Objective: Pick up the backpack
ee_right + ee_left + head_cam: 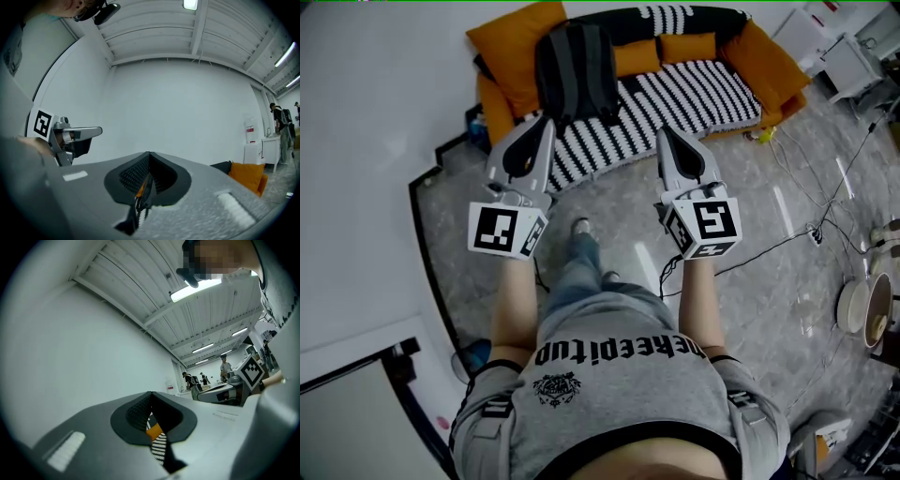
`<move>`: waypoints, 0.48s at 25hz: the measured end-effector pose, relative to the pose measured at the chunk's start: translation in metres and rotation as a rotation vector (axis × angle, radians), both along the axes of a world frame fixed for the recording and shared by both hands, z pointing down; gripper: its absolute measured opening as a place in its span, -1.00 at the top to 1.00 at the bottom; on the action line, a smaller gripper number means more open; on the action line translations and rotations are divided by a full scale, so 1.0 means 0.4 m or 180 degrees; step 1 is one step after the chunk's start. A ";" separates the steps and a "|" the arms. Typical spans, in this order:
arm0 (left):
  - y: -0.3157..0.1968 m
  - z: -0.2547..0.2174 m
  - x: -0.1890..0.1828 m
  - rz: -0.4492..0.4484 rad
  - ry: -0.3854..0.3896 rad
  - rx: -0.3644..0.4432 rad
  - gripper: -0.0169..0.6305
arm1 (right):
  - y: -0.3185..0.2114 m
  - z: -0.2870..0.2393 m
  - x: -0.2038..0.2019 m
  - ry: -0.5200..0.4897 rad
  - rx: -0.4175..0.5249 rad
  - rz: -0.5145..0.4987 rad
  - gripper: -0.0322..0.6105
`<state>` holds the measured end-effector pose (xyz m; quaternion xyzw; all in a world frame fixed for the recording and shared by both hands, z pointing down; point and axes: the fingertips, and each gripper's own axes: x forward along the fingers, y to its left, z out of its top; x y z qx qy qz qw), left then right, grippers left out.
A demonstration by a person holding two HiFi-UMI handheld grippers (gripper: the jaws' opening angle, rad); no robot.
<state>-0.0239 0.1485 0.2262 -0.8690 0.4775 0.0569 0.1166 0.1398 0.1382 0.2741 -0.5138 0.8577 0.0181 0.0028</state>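
A dark grey backpack (577, 70) stands upright against the back of an orange sofa (769, 61) that has a black-and-white striped cover. Both grippers are held out level over the marble floor, short of the sofa's front edge. My left gripper (547, 124) points at the striped seat just below the backpack, its jaws shut with nothing in them. My right gripper (664, 133) is beside it, further right, also shut and empty. In the left gripper view the closed jaws (151, 395) hide the backpack. The right gripper view shows its closed jaws (149, 153) and the left gripper (70, 136).
A white wall with a black baseboard (427, 244) runs along the left. Cables (787, 239) trail over the floor at right, near a round fan-like object (865, 309). White cabinets (848, 61) stand beyond the sofa. People (225, 365) stand far off.
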 end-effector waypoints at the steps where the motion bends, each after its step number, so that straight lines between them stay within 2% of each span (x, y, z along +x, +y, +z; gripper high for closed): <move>1: -0.015 0.000 0.000 0.0002 0.0005 -0.0002 0.91 | -0.013 0.001 0.000 0.0003 -0.0002 -0.0003 0.89; 12: -0.204 0.002 -0.022 0.0022 -0.0025 -0.0041 0.91 | -0.198 -0.002 -0.031 -0.0046 -0.0025 0.0005 0.89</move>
